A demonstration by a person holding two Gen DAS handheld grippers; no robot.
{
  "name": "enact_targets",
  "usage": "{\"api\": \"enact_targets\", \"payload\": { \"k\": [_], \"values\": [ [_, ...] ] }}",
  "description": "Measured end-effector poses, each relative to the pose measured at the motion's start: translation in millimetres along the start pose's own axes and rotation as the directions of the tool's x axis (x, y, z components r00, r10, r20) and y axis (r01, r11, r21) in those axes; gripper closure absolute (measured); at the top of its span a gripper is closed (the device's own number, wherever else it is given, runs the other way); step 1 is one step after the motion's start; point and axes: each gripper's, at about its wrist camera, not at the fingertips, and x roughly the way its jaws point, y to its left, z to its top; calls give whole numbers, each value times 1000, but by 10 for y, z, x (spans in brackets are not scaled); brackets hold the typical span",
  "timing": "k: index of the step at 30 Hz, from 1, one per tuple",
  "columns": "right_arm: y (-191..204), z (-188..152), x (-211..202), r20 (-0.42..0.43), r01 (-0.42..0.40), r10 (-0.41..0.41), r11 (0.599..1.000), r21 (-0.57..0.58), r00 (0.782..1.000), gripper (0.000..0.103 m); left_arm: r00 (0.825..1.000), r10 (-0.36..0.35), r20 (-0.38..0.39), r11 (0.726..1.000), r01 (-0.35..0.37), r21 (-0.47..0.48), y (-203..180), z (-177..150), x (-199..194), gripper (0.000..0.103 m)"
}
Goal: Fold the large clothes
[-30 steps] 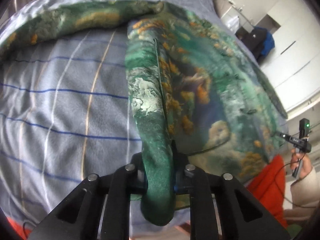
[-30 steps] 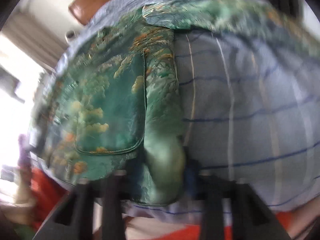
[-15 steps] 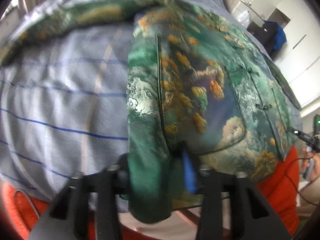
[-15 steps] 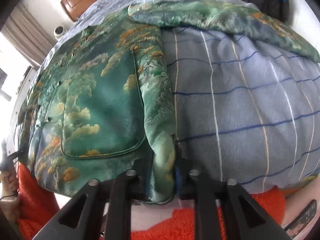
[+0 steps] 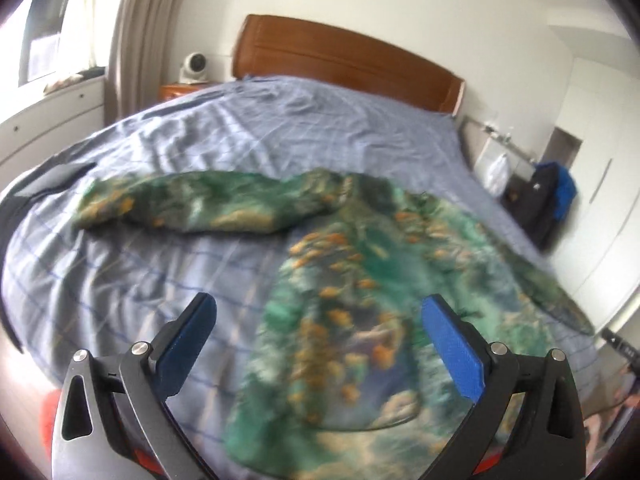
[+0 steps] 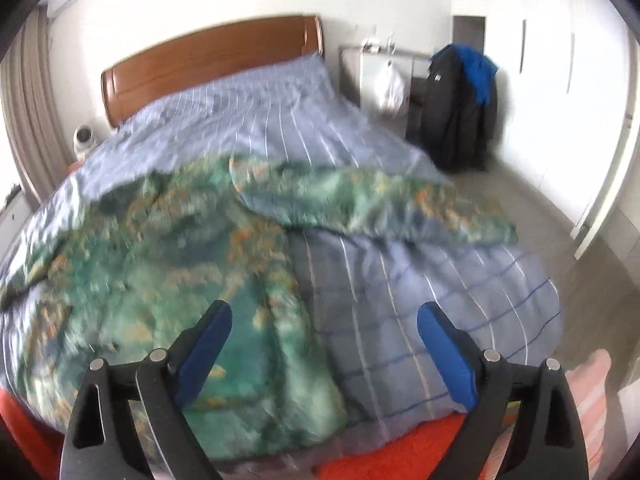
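Green printed jacket (image 5: 360, 320) lay flat on the bed (image 5: 248, 128), hem at the foot end, one sleeve (image 5: 192, 204) stretched sideways across the blue duvet; left hand-held gripper (image 5: 316, 312) and right hand-held gripper (image 6: 320, 320) had both just spread wide, nothing pinched, hovering above the jacket.

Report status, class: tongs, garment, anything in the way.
Left tongs and right tongs open, jaws just opened, nothing between them. Green printed jacket flat on bed, sleeves spread. Nothing on it.
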Motion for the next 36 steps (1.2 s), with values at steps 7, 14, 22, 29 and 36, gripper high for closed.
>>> {"api": "enact_targets", "payload": {
  "k": [7,14,22,29,36],
  "values": [
    [360,-93,-180,127,-180,178,984,5,976,8,995,70,-78,994,-63,89,-201,-207,152,1],
    [628,-343,19,68,-155,158,987,-46,985,7,986,101,-132,972,-70,223,-444,-514,261,0],
    [926,-473,20,56,-196,203,975,-109,978,7,987,104,-122,964,-70,258,-519,-561,244,1],
    [1121,-555,42,40,-214,226,958,-189,973,7,985,128,-112,970,-101,223,-445,-526,255,1],
    [1142,-581,60,29,-251,260,950,-187,965,7,984,138,-112,964,-107,245,-506,-558,278,1]
  ]
}}
